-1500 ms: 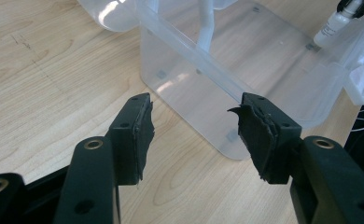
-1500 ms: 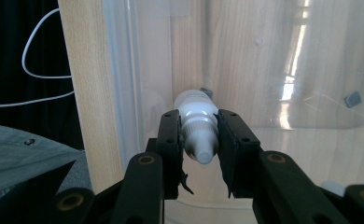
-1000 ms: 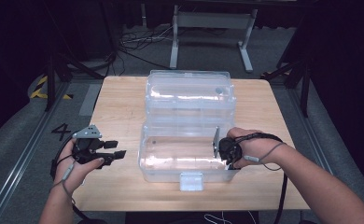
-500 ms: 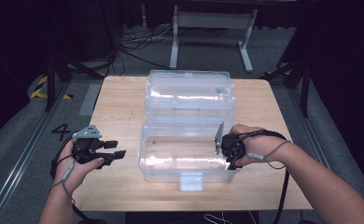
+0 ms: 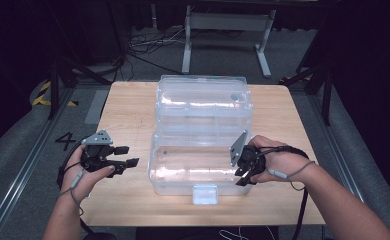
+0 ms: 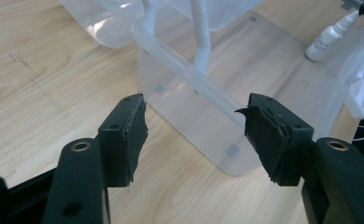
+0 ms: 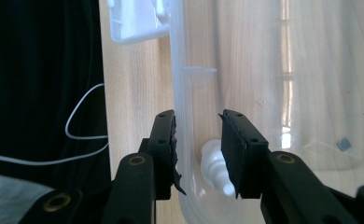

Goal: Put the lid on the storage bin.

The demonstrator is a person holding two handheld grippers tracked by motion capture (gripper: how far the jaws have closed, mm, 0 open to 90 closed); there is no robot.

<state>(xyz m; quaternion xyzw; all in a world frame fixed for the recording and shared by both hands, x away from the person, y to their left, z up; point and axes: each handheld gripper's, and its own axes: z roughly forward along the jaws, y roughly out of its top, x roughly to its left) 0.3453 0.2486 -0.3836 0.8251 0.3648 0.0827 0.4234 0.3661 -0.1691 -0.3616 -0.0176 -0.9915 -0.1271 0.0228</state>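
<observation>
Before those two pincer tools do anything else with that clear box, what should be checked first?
1. Left gripper empty: ok. Its jaws have just been opening and nothing is between them.
2. Right gripper clear of the clear box: not ok. Its jaws have just been opening, but they straddle the box wall, one outside and one inside.
3. White dropper bottle let go: cannot tell. It lies in the box right beside the inner pad.
4. Lid out of the way: ok, folded back open.
5. Box resting fully on the table: ok.
</observation>
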